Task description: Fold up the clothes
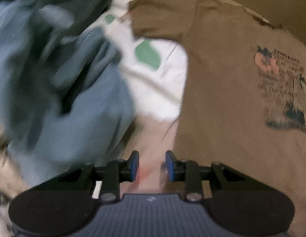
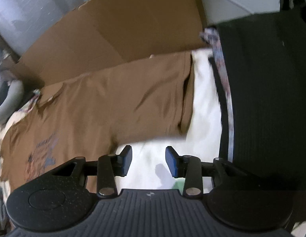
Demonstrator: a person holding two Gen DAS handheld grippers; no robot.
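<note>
White bedding (image 1: 162, 90) printed with green shapes is seen spread beneath a brown T-shirt (image 1: 222, 98), which is laid flat with its printed graphic (image 1: 281, 90) facing up. Cardboard (image 2: 117, 23) is seen propped along the shirt's far edge in the right wrist view, and one sleeve (image 2: 162, 94) is stretched toward a black garment (image 2: 267, 98) piled at the right. A rumpled blue-grey garment (image 1: 54, 90) is shown heaped just beside the shirt in the left wrist view, blurred by motion. The left gripper (image 1: 152, 165) is held over the strip of bedding between that heap and the shirt's side edge, its blue-padded fingers (image 1: 134, 165) parted with nothing between them. The right gripper (image 2: 149, 161) is likewise held with its fingers (image 2: 172, 162) apart and unloaded, poised over bare white bedding just below the sleeve. A grey ring-shaped object (image 2: 6, 102) is glimpsed at the left edge of the right wrist view.
</note>
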